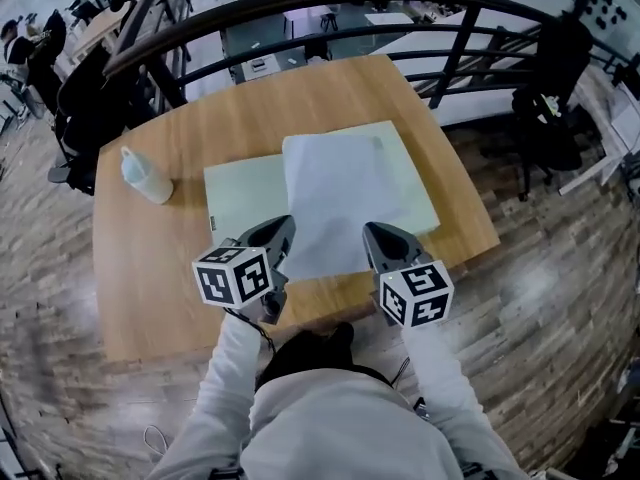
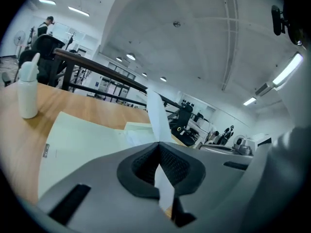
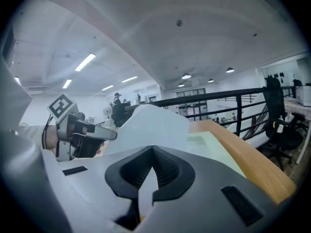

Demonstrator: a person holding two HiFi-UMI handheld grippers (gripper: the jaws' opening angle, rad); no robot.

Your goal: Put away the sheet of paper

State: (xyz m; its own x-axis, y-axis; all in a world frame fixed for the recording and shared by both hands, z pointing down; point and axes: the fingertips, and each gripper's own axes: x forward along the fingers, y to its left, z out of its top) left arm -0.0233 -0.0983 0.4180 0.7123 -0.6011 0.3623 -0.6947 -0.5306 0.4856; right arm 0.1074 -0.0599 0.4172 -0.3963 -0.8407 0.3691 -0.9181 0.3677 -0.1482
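No word, number or brand can be read anywhere here. The left marker cube [image 1: 233,274] on the left gripper [image 1: 282,230] and the right marker cube [image 1: 415,294] on the right gripper [image 1: 375,233] carry only black-and-white square patterns, no letters. A small tag [image 2: 46,150] sits at the left edge of the pale green mat [image 1: 240,193], its print too small to make out. The sheet of paper [image 1: 330,208] shows plain white.
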